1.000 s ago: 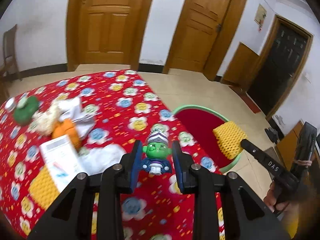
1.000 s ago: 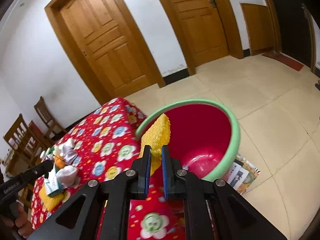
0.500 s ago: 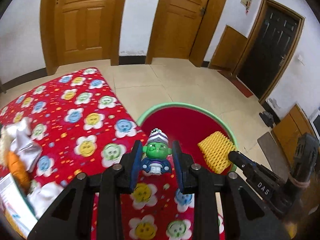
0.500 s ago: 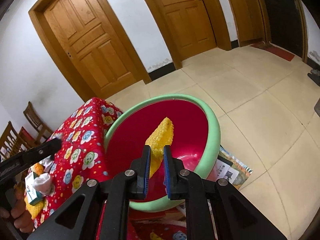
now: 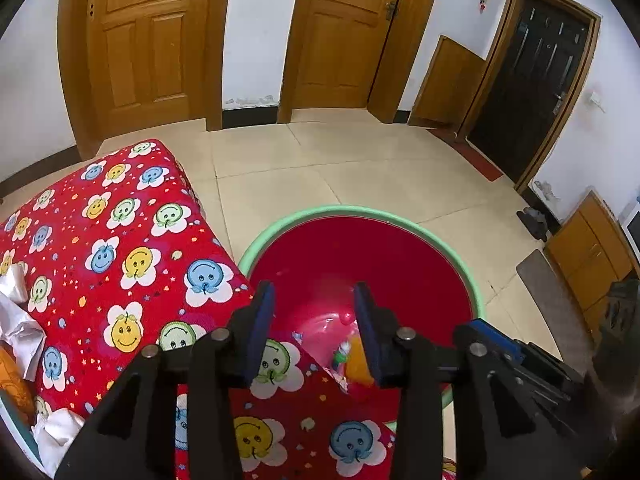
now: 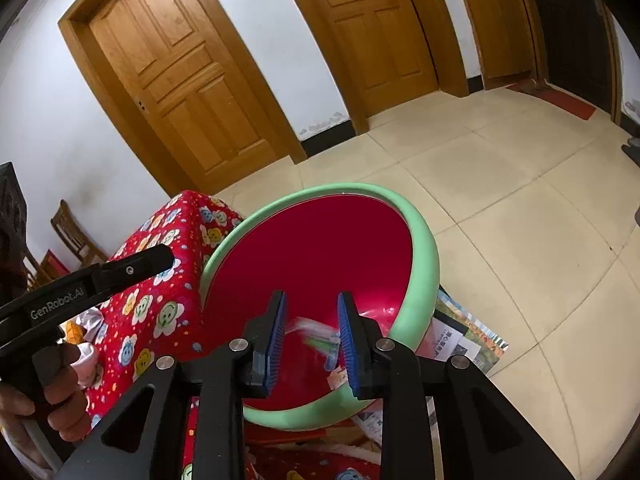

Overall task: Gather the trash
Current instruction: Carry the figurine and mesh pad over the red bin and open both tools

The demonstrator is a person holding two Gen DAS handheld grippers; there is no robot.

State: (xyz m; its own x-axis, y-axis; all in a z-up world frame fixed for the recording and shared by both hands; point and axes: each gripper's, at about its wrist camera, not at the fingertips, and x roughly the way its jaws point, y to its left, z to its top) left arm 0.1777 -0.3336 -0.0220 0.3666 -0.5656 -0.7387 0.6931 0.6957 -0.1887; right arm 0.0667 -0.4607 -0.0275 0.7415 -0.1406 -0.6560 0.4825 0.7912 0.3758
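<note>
A red basin with a green rim [image 5: 360,210] stands on the floor against the table's corner. My left gripper [image 5: 313,300] hangs over its near edge, its jaws opening with nothing between them. Below, in the basin, lie the small green-faced toy [image 5: 343,354] and a yellow-orange piece [image 5: 358,360]. My right gripper [image 6: 312,308] hovers over the same basin [image 6: 424,248], its jaws opening too. A blurred white and green thing [image 6: 316,332] shows in the gap, clear of the pads. Crumpled white paper [image 5: 16,320] and a tissue [image 5: 56,436] lie on the red smiley tablecloth [image 5: 120,260].
Printed papers [image 6: 468,344] lie on the tiled floor under the basin's far side. Wooden doors line the back wall, and a dark door [image 5: 532,80] is at the right. Wooden chairs [image 6: 72,236] stand beyond the table. A grey mat [image 5: 548,300] lies by a low cabinet.
My left gripper swung right from over the table to over the basin and let the toy drop. My right gripper opened and the yellow foam net left its jaws.
</note>
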